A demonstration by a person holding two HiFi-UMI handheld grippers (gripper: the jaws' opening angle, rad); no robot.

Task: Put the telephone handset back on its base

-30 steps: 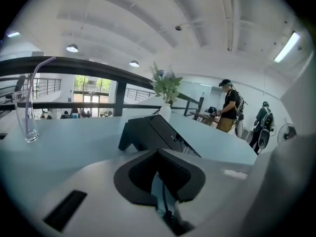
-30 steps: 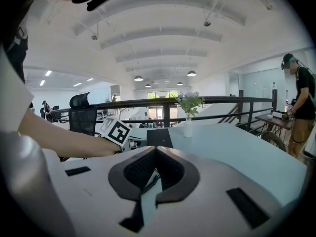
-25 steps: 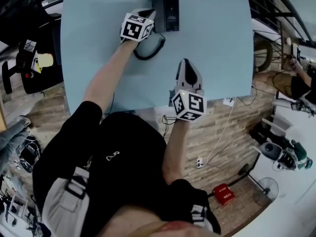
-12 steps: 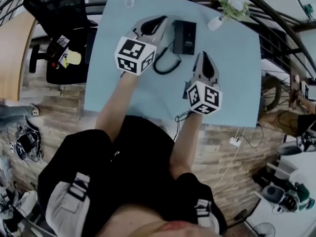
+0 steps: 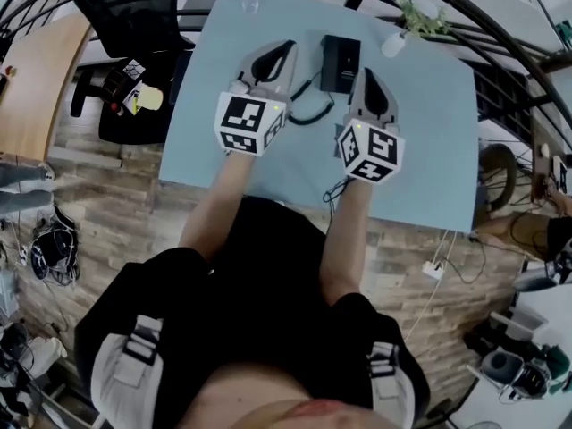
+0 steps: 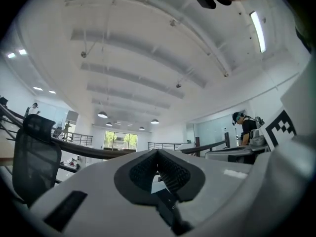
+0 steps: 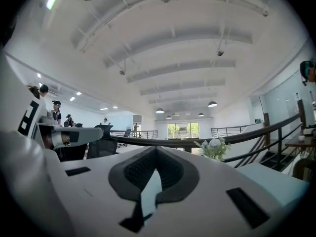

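A black telephone (image 5: 340,63) sits at the far side of the light-blue table (image 5: 429,150), and its coiled cord (image 5: 310,114) curls toward me. I cannot tell the handset apart from the base in the head view. My left gripper (image 5: 287,46) hovers left of the phone and my right gripper (image 5: 367,72) hovers close on its right. Both are raised above the table and tilted up. In the left gripper view the left gripper (image 6: 158,153) has its jaws together with nothing between them. The right gripper (image 7: 157,149) looks the same in the right gripper view. Neither gripper view shows the phone.
A small white vase of flowers (image 5: 399,36) stands at the table's far right corner, with its flowers (image 7: 215,147) also in the right gripper view. A clear glass (image 5: 250,5) is at the far left edge. A black office chair (image 5: 121,21) stands left of the table. A railing runs behind.
My left gripper has come away from the phone's left side and risen. My right gripper has moved forward, up beside the phone. The two now hover close together.
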